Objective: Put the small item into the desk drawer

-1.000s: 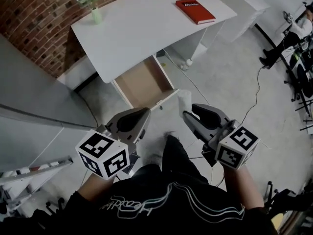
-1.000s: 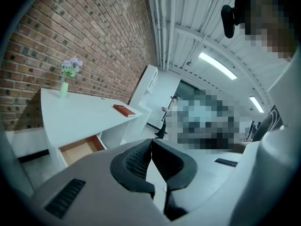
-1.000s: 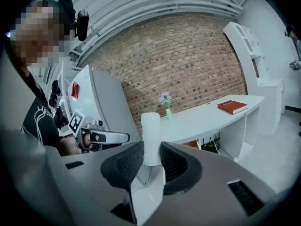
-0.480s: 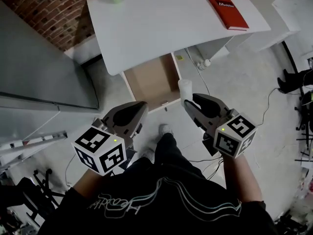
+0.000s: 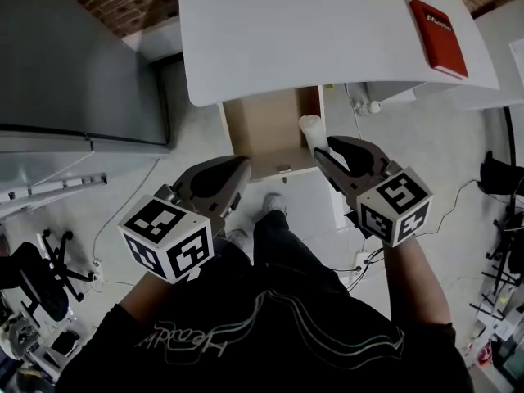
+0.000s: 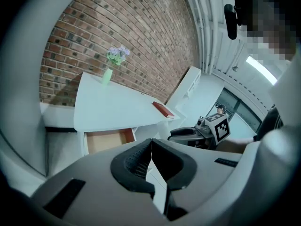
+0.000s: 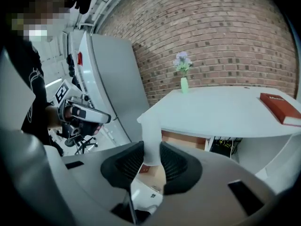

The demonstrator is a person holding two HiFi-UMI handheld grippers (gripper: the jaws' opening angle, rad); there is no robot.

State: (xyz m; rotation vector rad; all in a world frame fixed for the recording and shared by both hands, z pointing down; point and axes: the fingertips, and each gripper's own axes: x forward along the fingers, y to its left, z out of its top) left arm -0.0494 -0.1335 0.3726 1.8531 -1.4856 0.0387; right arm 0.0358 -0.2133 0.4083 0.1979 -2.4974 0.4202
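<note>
My right gripper (image 5: 321, 147) is shut on a small white cylinder (image 5: 310, 131), held upright between the pads (image 7: 151, 140). It hangs over the right front corner of the open desk drawer (image 5: 264, 125), whose brown bottom (image 7: 184, 141) shows under the white desk (image 5: 327, 31). My left gripper (image 5: 236, 177) is shut with nothing in it (image 6: 150, 152), in front of the drawer and to its left. A shoe of the person shows on the floor below the drawer.
A red book (image 5: 440, 38) lies at the desk's right end. A green vase with flowers (image 7: 184, 82) stands at the desk's far side against the brick wall. A grey cabinet (image 5: 74, 64) stands left of the desk. Cables lie on the floor at right.
The view has swung toward the desk: the drawer now lies straight ahead and closer. The right gripper with the white cylinder has come over the drawer's front right corner. Both grippers keep their states.
</note>
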